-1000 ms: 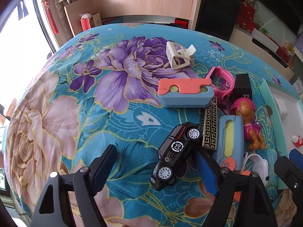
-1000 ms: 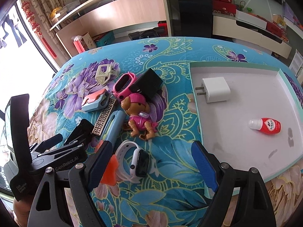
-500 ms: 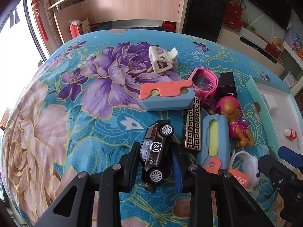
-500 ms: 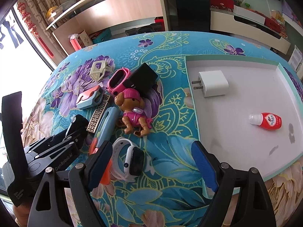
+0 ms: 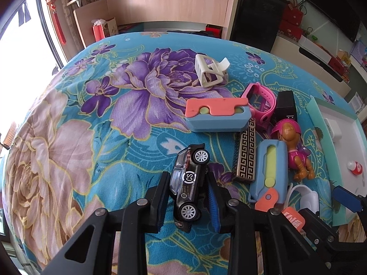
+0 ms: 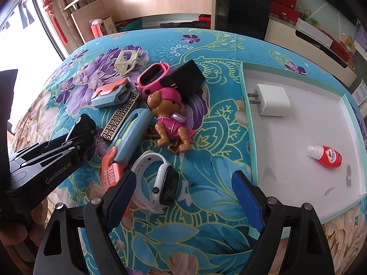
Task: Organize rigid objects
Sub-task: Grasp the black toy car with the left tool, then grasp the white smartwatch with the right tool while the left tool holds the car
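Black toy car (image 5: 188,184) clamped between left gripper (image 5: 187,202) fingers, steeply downward; right gripper (image 6: 183,200) fingers apart.

Both wrist views look steeply down, sharing the toys (image 5: 293,151)

I log the fleecy, matt floral cloth in teal and purple (image 5: 128,119) covering the table. Glossy black toy car with painted shell and silvery plastic wheels (image 5: 189,183). Matt coral-and-blue plastic block (image 5: 218,114), faintly grainy. Cream lattice clip of smooth plastic (image 5: 209,71). Pink rubbery watch strap (image 6: 152,80), satin sheen. Shiny moulded plastic puppy figure, brown and pink (image 6: 170,119). Black bar with gold key pattern (image 6: 120,119), glossy. White silicone-look smartwatch with glassy dark face (image 6: 160,181). I note the smooth matt white tray with pale green rim (image 6: 298,123), the glossy white plug adapter (image 6: 273,100), and the red plastic bottle (image 6: 328,157).
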`<state>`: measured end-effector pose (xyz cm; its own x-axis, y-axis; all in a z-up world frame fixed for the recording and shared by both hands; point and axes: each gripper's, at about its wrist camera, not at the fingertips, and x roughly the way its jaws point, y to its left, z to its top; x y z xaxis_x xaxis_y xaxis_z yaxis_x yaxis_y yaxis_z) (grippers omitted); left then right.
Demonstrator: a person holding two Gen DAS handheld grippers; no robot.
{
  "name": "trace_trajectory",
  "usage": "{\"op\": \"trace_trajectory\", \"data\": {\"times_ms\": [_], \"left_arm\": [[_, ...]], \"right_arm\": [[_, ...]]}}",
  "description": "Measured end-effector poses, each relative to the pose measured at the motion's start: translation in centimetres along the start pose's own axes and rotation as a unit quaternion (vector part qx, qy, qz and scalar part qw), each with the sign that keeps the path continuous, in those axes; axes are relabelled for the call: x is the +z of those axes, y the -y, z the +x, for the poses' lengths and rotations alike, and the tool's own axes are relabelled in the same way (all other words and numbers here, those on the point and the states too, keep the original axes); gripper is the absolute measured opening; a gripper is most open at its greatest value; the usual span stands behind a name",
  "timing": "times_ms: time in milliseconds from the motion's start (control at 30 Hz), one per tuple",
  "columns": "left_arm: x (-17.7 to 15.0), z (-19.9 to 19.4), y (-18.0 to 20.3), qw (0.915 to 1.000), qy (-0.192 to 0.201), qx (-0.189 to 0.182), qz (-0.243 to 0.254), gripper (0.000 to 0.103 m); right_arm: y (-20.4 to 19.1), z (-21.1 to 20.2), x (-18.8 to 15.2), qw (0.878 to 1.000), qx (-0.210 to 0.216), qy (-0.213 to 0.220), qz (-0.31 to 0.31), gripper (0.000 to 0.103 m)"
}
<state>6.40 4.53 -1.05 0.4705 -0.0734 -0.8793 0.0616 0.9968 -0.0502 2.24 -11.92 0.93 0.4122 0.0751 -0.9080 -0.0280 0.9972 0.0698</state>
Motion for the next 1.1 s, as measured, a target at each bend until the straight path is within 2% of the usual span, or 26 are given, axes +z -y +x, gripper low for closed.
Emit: {"op": "trace_trajectory", "data": {"times_ms": [267,567,767,1100], "left_arm": [[0.0,0.0,0.0,1.0000,-0.003,0.004,-0.003,0.033],[0.0,0.1,0.0,1.0000,-0.005,0.005,-0.003,0.033],[0.0,0.0,0.0,1.0000,-0.004,0.007,-0.002,0.033],[-0.1,0.2,0.1,0.9999,-0.006,0.012,0.000,0.033]], "right_arm": [[-1.5,1.0,-0.3,0.999,0.011,-0.018,-0.026,0.086],[-1.2,1.9,-0.3,0.999,0.003,-0.029,-0.012,0.085],[-1.5,1.5,-0.3,0.999,0.014,-0.021,-0.022,0.068],[-1.7,2.0,-0.2,0.999,0.018,-0.021,-0.023,0.062]]}}
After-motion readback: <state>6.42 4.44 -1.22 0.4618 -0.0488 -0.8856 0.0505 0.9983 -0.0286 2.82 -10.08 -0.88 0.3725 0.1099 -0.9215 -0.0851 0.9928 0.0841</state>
